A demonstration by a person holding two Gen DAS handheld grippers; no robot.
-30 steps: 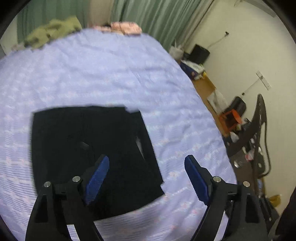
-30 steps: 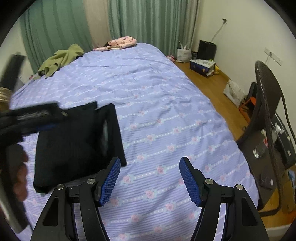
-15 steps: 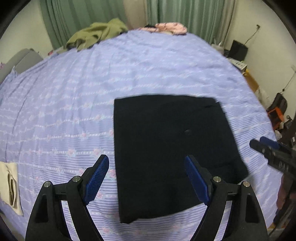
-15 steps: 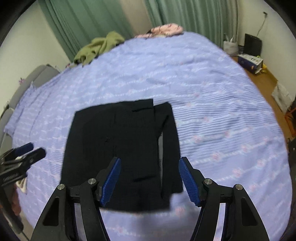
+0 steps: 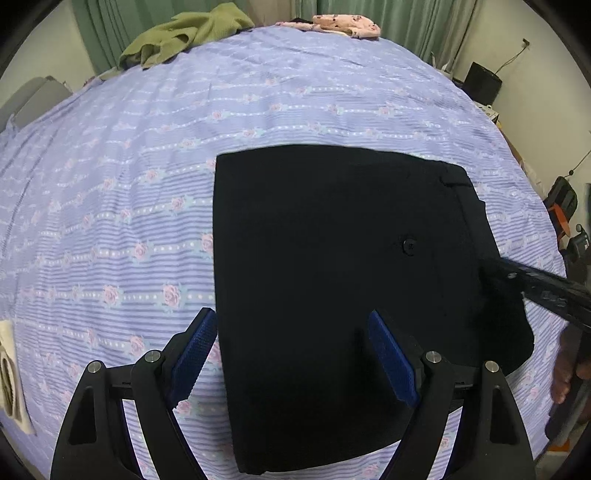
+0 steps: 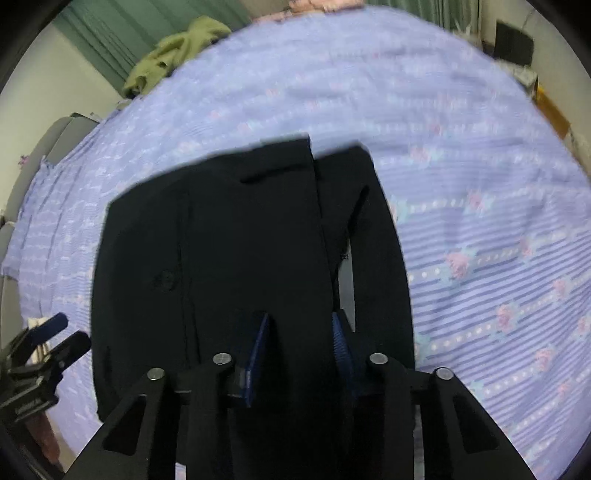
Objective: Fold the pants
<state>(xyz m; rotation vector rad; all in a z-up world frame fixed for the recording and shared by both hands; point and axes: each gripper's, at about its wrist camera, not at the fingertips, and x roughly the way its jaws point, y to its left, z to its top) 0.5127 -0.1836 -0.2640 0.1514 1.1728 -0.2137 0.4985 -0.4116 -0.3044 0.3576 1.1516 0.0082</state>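
Note:
Black pants (image 5: 332,240) lie folded flat on the lavender floral bedsheet (image 5: 147,166). My left gripper (image 5: 291,328) hangs open over their near left edge, one blue pad over the sheet and the other over the cloth. In the blurred right wrist view the pants (image 6: 221,240) fill the middle, with a narrower folded strip along their right side. My right gripper (image 6: 301,321) points down at them, its jaws closing, dark cloth showing in the gap between the pads. From the left wrist view the right gripper (image 5: 535,284) reaches the pants' right edge.
An olive garment (image 5: 184,33) and a pink one (image 5: 343,26) lie at the bed's far end before green curtains. A black bin (image 5: 484,88) and clutter stand on the floor to the right. A pale bag (image 5: 11,373) lies at the near left.
Both grippers have tipped downward and come closer to the pants, which now look larger. The right jaws have narrowed sharply. The left jaws keep the same width.

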